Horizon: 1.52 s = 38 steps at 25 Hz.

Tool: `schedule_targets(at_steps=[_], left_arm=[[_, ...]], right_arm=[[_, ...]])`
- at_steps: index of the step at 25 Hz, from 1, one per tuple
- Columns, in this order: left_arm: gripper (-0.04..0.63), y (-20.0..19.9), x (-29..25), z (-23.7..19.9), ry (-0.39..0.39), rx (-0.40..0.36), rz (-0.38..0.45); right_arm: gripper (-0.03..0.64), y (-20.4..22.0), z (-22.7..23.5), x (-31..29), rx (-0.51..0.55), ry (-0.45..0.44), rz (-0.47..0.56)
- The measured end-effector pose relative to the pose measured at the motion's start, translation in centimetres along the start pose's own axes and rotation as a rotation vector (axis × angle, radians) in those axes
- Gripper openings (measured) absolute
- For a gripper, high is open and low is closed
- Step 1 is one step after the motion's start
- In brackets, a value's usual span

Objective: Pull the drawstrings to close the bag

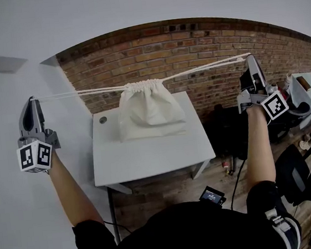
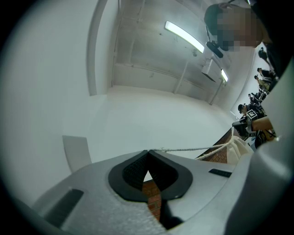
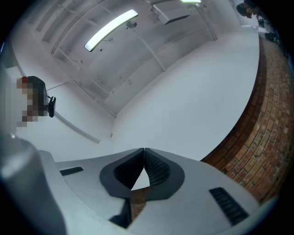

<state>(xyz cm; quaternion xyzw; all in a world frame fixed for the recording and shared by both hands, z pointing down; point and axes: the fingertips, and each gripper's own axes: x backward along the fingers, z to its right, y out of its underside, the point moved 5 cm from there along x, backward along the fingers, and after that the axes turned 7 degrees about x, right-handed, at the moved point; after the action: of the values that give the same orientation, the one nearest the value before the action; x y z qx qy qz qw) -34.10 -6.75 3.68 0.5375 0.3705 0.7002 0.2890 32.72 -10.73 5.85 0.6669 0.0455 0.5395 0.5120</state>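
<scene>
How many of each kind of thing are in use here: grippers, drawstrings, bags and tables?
Grippers: 2, the left gripper and the right gripper
Drawstrings: 2, the left drawstring and the right drawstring
Bag: 1
Table: 1
Total: 6

No words, numbers or brand names can be read anywhere. The only sign-like marks are black-and-white square patterns, with no letters in them. One set is on the marker cube (image 1: 35, 156) of the left claw (image 1: 31, 100), at the near left. The other is on the marker cube (image 1: 275, 105) of the right claw (image 1: 250, 56), at the right. The screen of the small dark device (image 1: 212, 195) near the floor is too small to read.
</scene>
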Motion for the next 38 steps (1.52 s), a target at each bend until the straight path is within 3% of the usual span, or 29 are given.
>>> schedule_targets(at_steps=[17,38], left_arm=[[0.015,0.7,1.6,1.0,-0.021,0.05,-0.02],[0.015,1.8,4.6,5.3,-0.062,0.085,-0.048]], right_arm=[[0.008,-0.1,0.5,1.7,-0.011,-0.032,-0.015],[0.008,-1.6,3.0,5.3,0.028,-0.082,-0.06]])
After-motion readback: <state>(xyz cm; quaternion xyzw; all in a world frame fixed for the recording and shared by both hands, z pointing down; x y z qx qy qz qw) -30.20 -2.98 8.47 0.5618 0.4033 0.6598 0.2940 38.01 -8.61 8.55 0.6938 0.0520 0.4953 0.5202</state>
